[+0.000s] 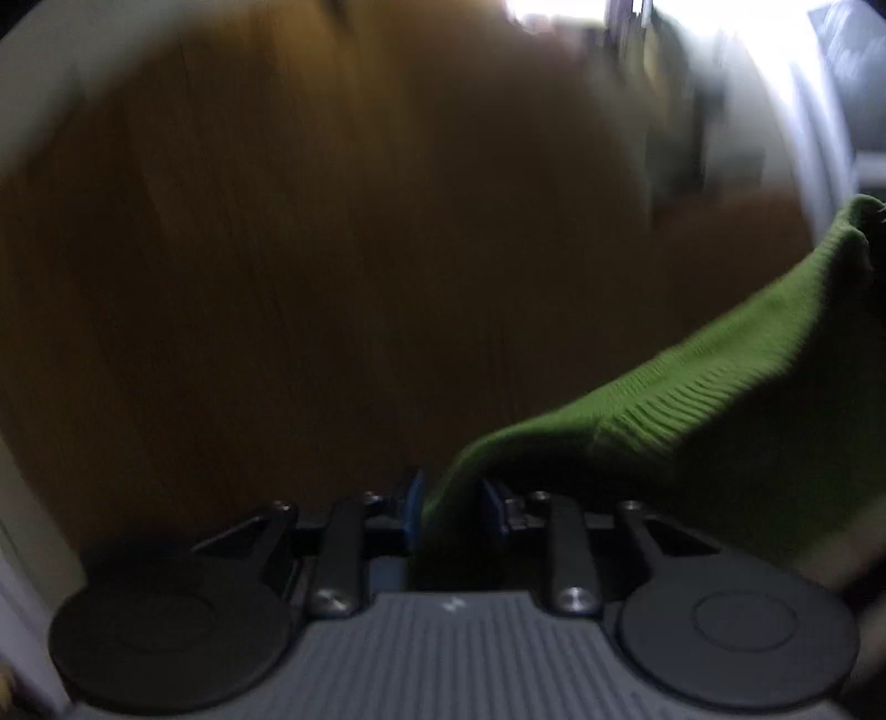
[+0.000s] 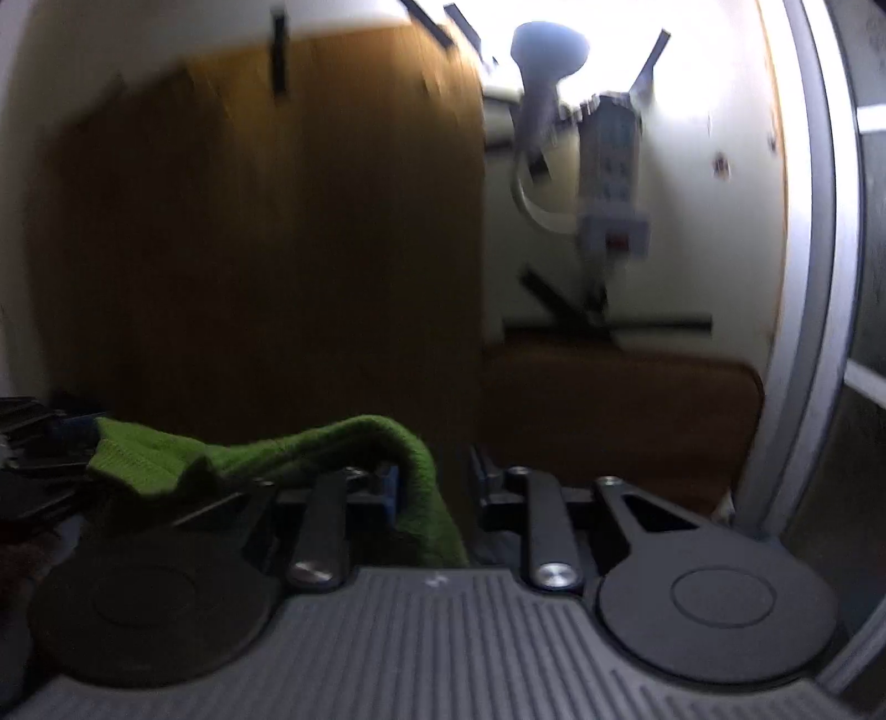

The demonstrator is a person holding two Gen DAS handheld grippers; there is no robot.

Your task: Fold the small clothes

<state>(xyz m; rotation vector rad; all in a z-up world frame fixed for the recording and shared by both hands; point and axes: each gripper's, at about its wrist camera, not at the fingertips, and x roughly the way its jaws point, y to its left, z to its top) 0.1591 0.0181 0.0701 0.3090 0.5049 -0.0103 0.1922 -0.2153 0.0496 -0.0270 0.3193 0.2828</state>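
A green ribbed knit garment (image 1: 720,399) hangs stretched between my two grippers above a brown wooden table (image 1: 332,277). In the left wrist view one end runs down between the blue pads of my left gripper (image 1: 453,501), which pinch it. In the right wrist view the garment (image 2: 310,448) drapes over the left finger of my right gripper (image 2: 434,487). Its jaws stand apart, and a strip of table (image 2: 277,249) shows between the cloth and the right finger. Both views are blurred.
Right of the table a white stand (image 2: 548,50) and a pale device (image 2: 609,166) stand before a white wall. A lower brown surface (image 2: 620,415) lies under them. A grey frame (image 2: 808,277) runs down the right edge. Dark parts (image 2: 33,443) show at far left.
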